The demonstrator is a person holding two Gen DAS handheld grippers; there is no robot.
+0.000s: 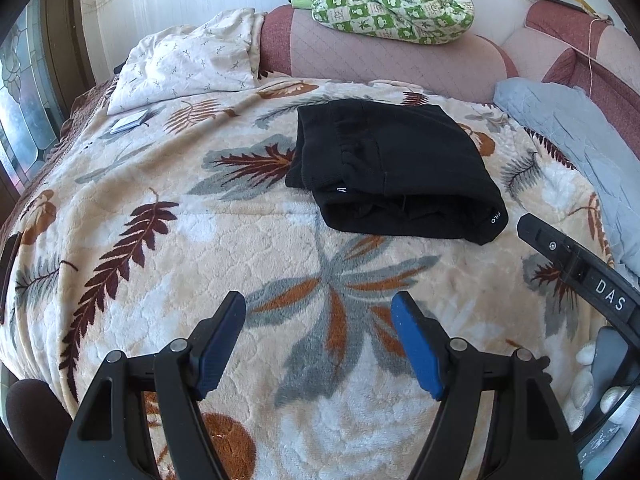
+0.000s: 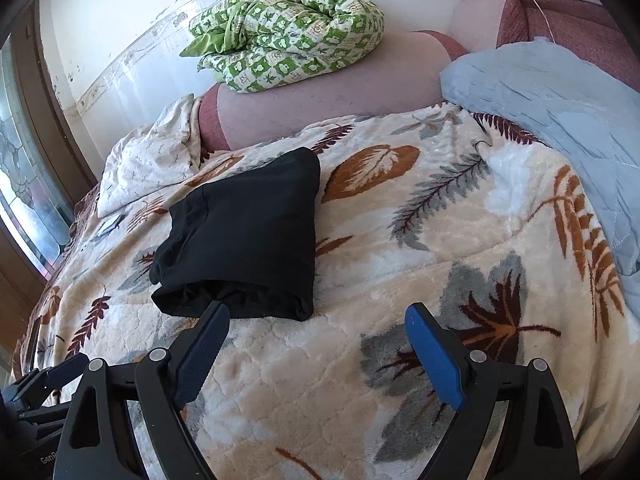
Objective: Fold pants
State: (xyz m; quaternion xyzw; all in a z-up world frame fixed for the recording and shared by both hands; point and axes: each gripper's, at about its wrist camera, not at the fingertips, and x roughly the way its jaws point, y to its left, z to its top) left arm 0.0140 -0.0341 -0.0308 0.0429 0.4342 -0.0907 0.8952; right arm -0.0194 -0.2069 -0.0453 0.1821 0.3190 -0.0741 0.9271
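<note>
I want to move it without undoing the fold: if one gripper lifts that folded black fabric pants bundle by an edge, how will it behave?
The folded black pants would probably flop and unfold, since loose layers gape at the near edge. They look light. The plush leaf-patterned blanket may drag rather than let them slide.

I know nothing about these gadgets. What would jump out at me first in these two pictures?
Probably the black pants, folded into a compact bundle in the middle of the cream plush blanket with rust and grey leaves. Next, the open left gripper and open right gripper, their blue-padded black fingers hovering empty over the blanket on the near side of the bundle. Behind, a crumpled green-and-white checked quilt sits on the pink padded headboard.
</note>
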